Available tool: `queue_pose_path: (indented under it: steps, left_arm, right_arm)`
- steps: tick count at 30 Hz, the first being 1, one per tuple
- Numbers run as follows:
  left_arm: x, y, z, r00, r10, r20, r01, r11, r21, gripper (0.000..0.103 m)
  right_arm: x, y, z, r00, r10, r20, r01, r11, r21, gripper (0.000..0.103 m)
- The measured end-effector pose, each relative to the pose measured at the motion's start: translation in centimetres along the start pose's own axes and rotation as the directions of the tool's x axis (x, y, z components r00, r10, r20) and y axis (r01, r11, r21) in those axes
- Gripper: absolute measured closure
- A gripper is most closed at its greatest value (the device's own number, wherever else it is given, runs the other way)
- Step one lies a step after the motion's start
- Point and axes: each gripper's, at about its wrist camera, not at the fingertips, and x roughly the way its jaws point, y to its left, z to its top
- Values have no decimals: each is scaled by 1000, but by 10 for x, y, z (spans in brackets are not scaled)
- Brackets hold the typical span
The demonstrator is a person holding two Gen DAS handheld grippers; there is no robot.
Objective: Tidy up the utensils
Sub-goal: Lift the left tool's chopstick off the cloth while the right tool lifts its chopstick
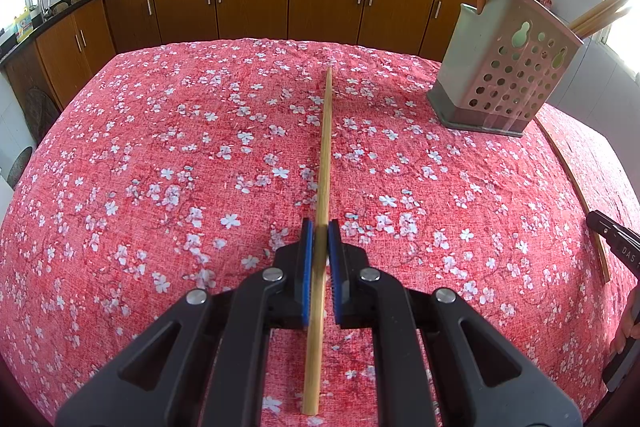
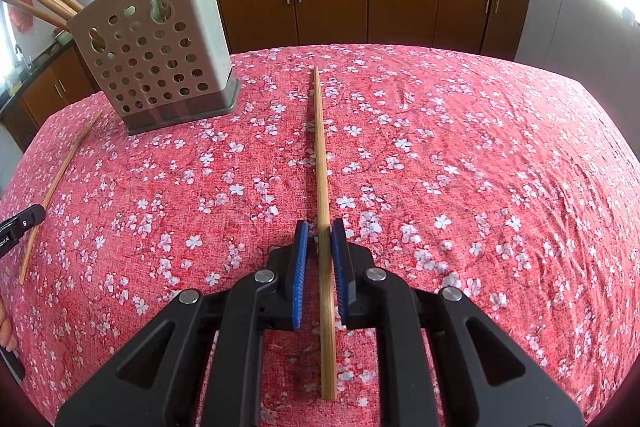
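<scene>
- At the bottom centre of the left wrist view, our left gripper pinches a bamboo chopstick between its blue pads; the stick runs up the middle of the frame over the red floral tablecloth.
- At the bottom centre of the right wrist view, our right gripper has a second chopstick between its pads; a slim gap shows at the left pad, so the jaws stand slightly parted.
- Upper right in the left view stands the perforated utensil holder, with chopsticks already inside it.
- Along the left edge of the right view, the left gripper's chopstick shows again.
</scene>
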Motion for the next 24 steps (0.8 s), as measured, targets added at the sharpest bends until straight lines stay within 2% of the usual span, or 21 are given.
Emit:
queue_pose_path:
  steps: [20, 24]
  left_arm:
    - [0, -1, 1, 1000, -8, 0, 8, 1000, -5, 93]
    - [-8, -2, -6, 1000, 0, -3, 0, 1000, 29, 93]
  right_arm:
    - [1, 1, 0, 1000, 0, -1, 0, 1000, 2, 89]
    - [-2, -6, -1, 1000, 29, 0, -29, 999, 21, 89]
